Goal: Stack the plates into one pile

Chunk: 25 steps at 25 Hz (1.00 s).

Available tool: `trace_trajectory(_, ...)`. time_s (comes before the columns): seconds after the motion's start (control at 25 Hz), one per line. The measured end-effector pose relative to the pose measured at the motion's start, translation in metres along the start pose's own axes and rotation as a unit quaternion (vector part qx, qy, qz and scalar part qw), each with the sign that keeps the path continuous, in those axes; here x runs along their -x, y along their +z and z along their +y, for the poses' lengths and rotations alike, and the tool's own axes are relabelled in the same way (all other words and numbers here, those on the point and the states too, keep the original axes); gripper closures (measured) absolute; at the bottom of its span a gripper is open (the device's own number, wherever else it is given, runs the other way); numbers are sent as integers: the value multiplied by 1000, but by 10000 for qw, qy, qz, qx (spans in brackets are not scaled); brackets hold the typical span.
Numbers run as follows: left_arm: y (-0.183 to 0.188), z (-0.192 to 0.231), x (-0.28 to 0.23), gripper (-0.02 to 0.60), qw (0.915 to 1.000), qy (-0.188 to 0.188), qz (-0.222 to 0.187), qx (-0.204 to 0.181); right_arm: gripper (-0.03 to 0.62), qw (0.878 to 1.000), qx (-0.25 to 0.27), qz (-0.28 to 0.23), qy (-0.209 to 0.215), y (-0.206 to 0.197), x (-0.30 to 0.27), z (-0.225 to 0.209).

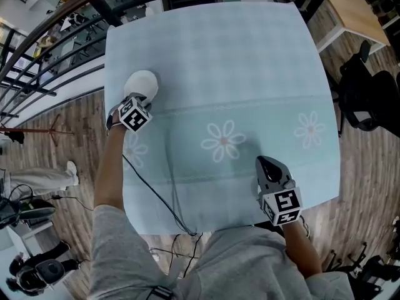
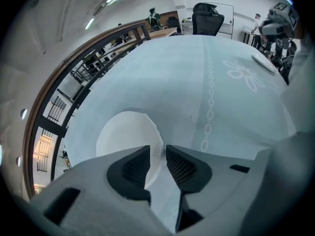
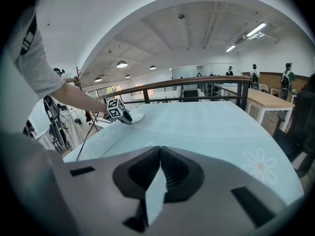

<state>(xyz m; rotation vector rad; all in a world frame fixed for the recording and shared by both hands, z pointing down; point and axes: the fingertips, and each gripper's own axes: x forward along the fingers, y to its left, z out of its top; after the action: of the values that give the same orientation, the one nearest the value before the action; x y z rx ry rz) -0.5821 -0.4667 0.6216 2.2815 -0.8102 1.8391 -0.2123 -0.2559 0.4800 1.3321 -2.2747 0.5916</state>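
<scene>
Head view from above, with both gripper views. The white plate (image 1: 142,82) lies flat on the pale blue tablecloth (image 1: 250,61), close to the table's left edge and about a third of the way in from its far edge. Whether it is one plate or several nested cannot be told.

The left gripper (image 1: 140,97) points steeply down at the plate's near rim. Its jaws stand apart, and in the left gripper view the rim shows in the gap between them, with neither pad pressing on it.

The right gripper (image 1: 264,162) hangs over the cloth near the table's front edge, right of the central flower print (image 1: 223,140) and well apart from the plate. Its jaws are together at the tips and nothing is held.

Open room: the cloth between the two grippers, and all of it toward the far and right edges, lies bare. A dark railing (image 1: 56,17) runs beyond the table's left edge. An office chair (image 1: 369,95) stands just off the right edge.
</scene>
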Motion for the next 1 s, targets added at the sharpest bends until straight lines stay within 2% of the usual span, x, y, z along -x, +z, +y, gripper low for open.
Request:
trace_trajectory(0.36, 3, 0, -3, 500, 9996, -269, 43, -111, 569, 9999, 33, 71, 125, -1, -14, 5)
trace_trajectory(0.52, -2, 0, -2, 514, 9997, -192, -10, 118, 569, 9996, 152, 71, 218, 0, -17, 19)
trace_trajectory(0.68, -4, 5, 4, 552, 9990, 403, 73, -157, 569, 9994, 280, -1, 228, 3, -10, 18)
trace_trajectory(1.0, 12, 15, 48, 563, 9908, 1339, -98, -181, 569, 9993, 190, -328, 54, 8, 20, -7)
